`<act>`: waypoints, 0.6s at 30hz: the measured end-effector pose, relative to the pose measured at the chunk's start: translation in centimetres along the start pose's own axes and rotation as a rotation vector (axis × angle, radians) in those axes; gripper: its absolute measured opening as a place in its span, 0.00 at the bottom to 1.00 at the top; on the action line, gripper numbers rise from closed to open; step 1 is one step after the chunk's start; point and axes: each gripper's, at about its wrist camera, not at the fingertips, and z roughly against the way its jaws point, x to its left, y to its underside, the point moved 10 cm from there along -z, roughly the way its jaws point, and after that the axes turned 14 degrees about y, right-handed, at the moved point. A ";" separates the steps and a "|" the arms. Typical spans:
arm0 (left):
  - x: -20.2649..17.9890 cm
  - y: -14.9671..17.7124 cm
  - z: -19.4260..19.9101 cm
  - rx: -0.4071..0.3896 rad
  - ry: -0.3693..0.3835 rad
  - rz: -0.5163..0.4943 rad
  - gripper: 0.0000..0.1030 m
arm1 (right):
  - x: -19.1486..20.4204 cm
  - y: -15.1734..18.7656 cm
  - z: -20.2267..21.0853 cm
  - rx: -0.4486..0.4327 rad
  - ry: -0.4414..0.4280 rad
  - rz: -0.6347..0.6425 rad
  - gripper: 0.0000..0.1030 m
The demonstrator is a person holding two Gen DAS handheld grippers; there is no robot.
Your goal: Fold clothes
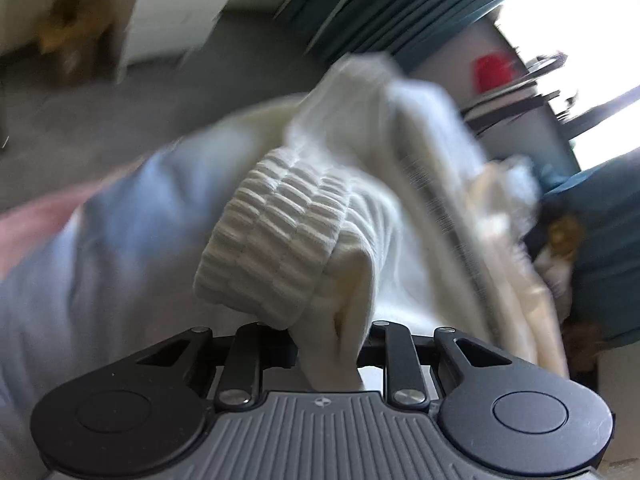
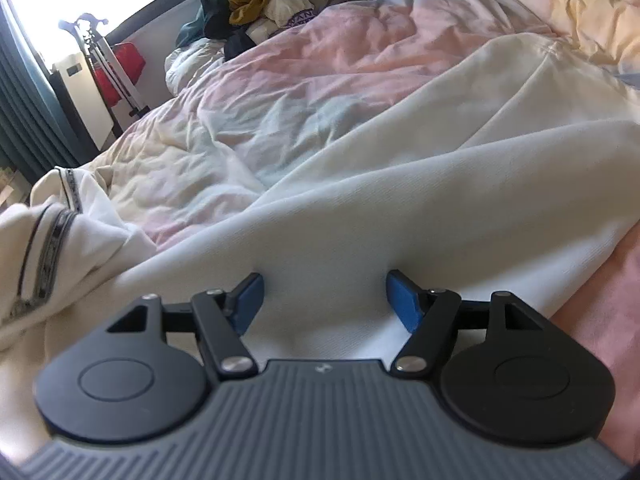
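Ribbed cuff point(image 1: 276, 236) of a white garment point(image 1: 384, 184), bunched directly ahead of the left tool point(image 1: 332, 356), whose jaws are clenched on a fold of the cloth just behind the cuff; its fingertips are buried in the fabric. The garment trails up and away from this tool toward the right, lifted off the bed point(image 1: 72, 240). The left wrist view is motion-blurred, so the background resolves only as teal curtains point(image 1: 400, 12) beyond the cloth and a red object point(image 1: 494, 72) to their right.

The right tool point(image 2: 324, 300) stands released, blue pads point(image 2: 250, 300) well apart, with the same white garment point(image 2: 360, 200) spread flat under and between them; neither pad visibly presses the cloth. A patterned trim strip point(image 2: 52, 256) lies to this tool's left. Beyond the tool, the pastel duvet point(image 2: 300, 72) covers the bed, and a pile of clothes point(image 2: 264, 4) lies at the far end.
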 end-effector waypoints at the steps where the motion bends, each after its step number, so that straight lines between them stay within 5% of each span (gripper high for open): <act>1: 0.5 -0.1 0.0 0.018 0.006 0.028 0.26 | -0.1 0.0 0.0 0.001 -0.002 -0.005 0.68; 5: -0.5 0.9 0.9 0.062 -0.031 -0.042 0.39 | -0.4 -0.3 0.2 0.010 -0.010 -0.036 0.68; 11: -2.4 2.9 4.5 0.058 -0.032 -0.192 0.74 | -0.6 -0.9 0.5 -0.003 0.001 -0.043 0.69; 18: -9.1 8.1 6.9 0.004 0.000 -0.491 0.79 | -1.5 -5.0 5.7 -0.127 -0.114 -0.087 0.69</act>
